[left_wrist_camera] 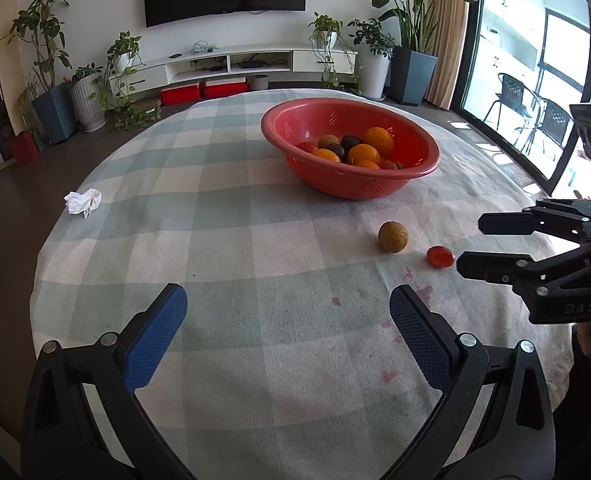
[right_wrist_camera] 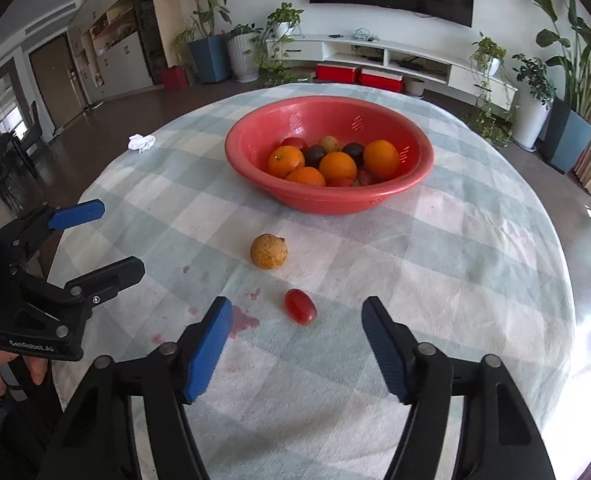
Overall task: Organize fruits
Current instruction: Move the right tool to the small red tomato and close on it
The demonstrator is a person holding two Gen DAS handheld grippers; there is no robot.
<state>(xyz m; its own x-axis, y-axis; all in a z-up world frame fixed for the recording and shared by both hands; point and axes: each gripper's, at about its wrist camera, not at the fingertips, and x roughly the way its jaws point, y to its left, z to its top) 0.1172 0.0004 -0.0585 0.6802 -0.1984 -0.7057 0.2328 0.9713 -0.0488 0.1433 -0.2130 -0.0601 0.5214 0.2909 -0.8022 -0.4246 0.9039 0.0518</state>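
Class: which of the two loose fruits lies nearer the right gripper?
The red tomato, just ahead of the right gripper; the tan fruit sits farther, toward the bowl.

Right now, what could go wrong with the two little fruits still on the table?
The small red oval tomato lies just ahead of the open right gripper; a hard pinch might burst it, and reddish stains already mark the checked tablecloth. The round yellow-brown fruit could roll if bumped. The red plastic bowl is already crowded.

Both grippers held low, jaws spread

The left gripper (left_wrist_camera: 287,312) is held level with its blue pads wide apart; the right gripper (right_wrist_camera: 295,328) is likewise opened wide, and nothing is gripped by either.
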